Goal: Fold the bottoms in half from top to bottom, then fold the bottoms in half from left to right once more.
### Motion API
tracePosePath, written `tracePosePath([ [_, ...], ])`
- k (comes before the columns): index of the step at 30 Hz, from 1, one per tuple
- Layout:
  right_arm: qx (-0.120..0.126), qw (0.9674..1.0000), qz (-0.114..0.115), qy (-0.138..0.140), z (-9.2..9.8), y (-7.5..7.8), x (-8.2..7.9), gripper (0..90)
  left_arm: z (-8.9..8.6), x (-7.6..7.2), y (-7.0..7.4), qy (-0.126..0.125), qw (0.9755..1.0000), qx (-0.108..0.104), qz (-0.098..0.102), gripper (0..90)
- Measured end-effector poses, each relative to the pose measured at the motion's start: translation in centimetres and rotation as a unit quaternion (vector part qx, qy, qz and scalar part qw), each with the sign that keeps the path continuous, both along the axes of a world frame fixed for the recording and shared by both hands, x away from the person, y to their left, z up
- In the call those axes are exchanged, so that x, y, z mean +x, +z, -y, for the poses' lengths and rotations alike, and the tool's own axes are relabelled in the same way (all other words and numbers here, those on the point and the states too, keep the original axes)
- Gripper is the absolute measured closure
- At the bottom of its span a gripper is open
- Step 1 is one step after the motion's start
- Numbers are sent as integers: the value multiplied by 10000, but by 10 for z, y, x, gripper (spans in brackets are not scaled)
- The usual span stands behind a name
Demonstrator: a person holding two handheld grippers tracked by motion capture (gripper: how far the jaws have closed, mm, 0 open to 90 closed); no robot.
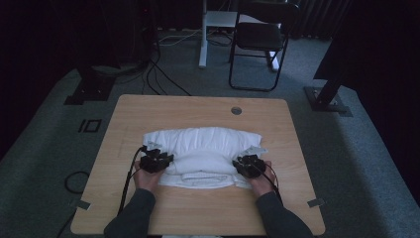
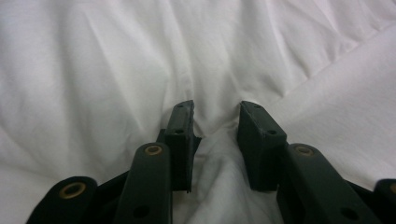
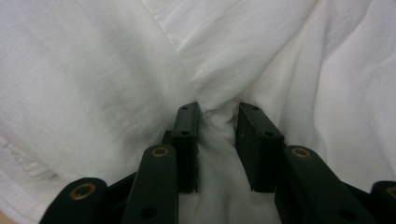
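On the wooden table (image 1: pixel 148 106), a folded white garment (image 1: pixel 203 141) is spread across the middle, with its stacked folds at 6 o'clock, nearest the person. The left gripper (image 1: pixel 157 159) is held at the garment's 8 o'clock edge, and the right gripper (image 1: pixel 247 163) at its 4 o'clock edge; each is carried by a hand in a dark sleeve entering from 6 o'clock. In the left gripper view, the 2 black jaws are seen pressed down into the cloth, a raised ridge of white fabric (image 2: pixel 217 140) is bunched between them, and a gap is left on each side of it, so the pads are not clamped. In the right gripper view, a twisted pinch of fabric (image 3: pixel 217 119) is gathered between the 2 jaws, which likewise stand parted around it. A black chair (image 1: pixel 260 39) is seen on the carpet at 12 o'clock, well apart from the table.
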State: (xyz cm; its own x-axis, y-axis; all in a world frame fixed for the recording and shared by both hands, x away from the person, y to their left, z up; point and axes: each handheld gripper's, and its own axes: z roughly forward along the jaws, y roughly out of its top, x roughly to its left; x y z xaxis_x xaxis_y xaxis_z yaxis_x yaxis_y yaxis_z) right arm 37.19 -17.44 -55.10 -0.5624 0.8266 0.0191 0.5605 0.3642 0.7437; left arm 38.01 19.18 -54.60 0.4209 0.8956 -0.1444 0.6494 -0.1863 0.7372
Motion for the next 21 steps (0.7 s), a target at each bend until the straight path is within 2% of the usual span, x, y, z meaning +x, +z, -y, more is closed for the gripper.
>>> tracePosePath([
  [1,8,10000,4,-34,-2,0,4,683,-4,8,1,194,9998,-68,-30,656],
  [2,8,10000,4,-34,-2,0,4,683,-4,8,1,194,9998,-68,-30,648],
  [3,53,9999,-3,-111,-4,0,11,683,-6,12,2,260,9996,-87,-64,626],
  [5,117,9998,-3,-141,-4,-1,15,683,-13,19,6,446,9990,-34,-66,596],
  [10,158,9998,7,-133,-3,-2,15,682,-22,17,12,583,9982,98,-29,551],
  [11,157,9998,10,-131,-3,-2,15,683,-26,13,19,605,9981,27,111,510],
  [12,157,9998,10,-131,-3,-2,15,683,-26,13,19,605,9981,27,111,487],
  [13,182,9997,7,-140,-2,-2,15,683,-27,7,28,559,9979,11,324,459],
  [14,182,9997,7,-140,-2,-2,15,683,-27,7,28,559,9979,11,324,431],
  [15,195,9997,7,-132,-2,-3,15,682,-30,2,35,575,9972,84,471,393],
  [16,195,9997,7,-132,-2,-3,15,682,-30,2,35,575,9972,84,471,356],
  [17,204,9997,7,-129,-2,-3,15,682,-32,1,37,638,9965,121,518,356],
  [18,228,9997,2,-127,-1,-3,15,682,-36,0,37,750,9957,132,530,271],
  [20,237,9996,-1,-130,-1,-3,15,682,-39,1,36,837,9952,54,496,222],
  [21,229,9997,9,-131,-2,-3,15,682,-46,5,32,980,9947,-213,212,169],
])
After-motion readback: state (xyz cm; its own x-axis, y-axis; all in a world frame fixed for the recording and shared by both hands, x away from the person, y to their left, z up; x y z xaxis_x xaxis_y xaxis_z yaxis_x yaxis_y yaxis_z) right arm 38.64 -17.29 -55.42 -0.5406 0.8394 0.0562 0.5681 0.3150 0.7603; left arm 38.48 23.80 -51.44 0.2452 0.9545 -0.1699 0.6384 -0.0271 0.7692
